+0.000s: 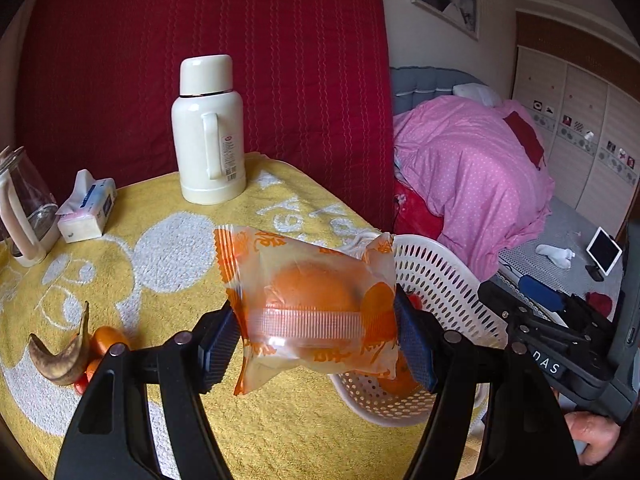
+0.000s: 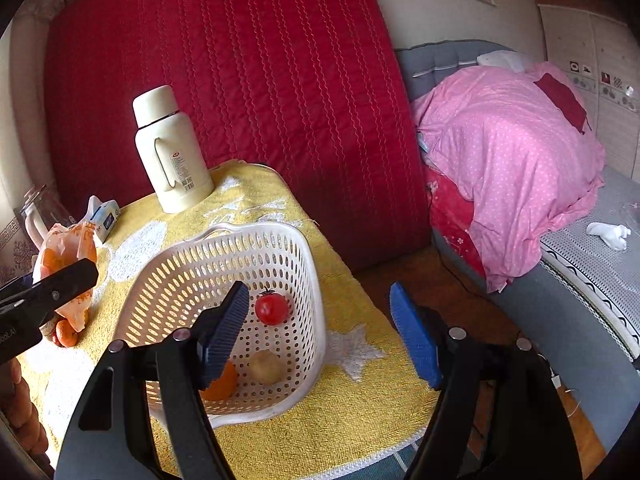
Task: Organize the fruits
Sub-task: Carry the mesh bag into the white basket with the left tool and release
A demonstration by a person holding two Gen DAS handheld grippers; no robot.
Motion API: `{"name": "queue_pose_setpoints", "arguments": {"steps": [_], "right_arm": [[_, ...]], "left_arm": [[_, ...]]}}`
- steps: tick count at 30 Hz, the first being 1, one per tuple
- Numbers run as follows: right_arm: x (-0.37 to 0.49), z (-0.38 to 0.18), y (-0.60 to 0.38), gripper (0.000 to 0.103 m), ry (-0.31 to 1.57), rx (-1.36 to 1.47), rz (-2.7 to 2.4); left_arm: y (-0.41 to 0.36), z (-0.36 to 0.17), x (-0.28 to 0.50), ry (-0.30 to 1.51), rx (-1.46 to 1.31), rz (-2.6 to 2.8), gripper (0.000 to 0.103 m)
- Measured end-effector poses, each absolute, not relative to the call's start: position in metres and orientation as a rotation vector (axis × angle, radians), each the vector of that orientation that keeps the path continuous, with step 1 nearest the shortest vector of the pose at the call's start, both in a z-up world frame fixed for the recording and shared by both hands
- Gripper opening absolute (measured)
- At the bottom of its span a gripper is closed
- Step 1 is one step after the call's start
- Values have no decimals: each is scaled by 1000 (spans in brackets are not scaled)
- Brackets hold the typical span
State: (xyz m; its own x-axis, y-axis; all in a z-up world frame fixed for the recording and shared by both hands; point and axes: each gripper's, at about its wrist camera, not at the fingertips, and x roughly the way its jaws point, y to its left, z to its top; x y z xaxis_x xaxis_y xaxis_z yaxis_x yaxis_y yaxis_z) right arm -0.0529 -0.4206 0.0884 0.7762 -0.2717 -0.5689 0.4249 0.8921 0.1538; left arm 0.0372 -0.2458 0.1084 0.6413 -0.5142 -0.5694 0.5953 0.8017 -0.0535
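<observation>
Yellow towel (image 1: 168, 420) covers the table. Left gripper (image 1: 316, 336) clamps a wrapped orange (image 1: 312, 292) by its ends — long axis across the jaws — with the basket (image 2: 224, 248) just to its right. Right gripper (image 2: 324, 332) hangs empty, jaws apart, over the basket's near rim.

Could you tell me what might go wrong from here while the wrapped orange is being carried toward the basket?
1. The left gripper pinches the wrapped orange through slick, loose plastic; it could slip out before reaching the white basket.
2. The basket sits near the table's edge, so a bump might push it off.
3. Dropped hard, it could bruise the tomato inside.
</observation>
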Motion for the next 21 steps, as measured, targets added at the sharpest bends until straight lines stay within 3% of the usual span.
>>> {"name": "queue_pose_setpoints", "arguments": {"steps": [17, 21], "right_arm": [[-53, 86, -425, 74, 572, 289, -392], [-52, 85, -425, 74, 574, 290, -391]], "left_arm": [[-281, 81, 56, 680, 181, -729, 71], [-279, 86, 52, 647, 171, -740, 85]]}}
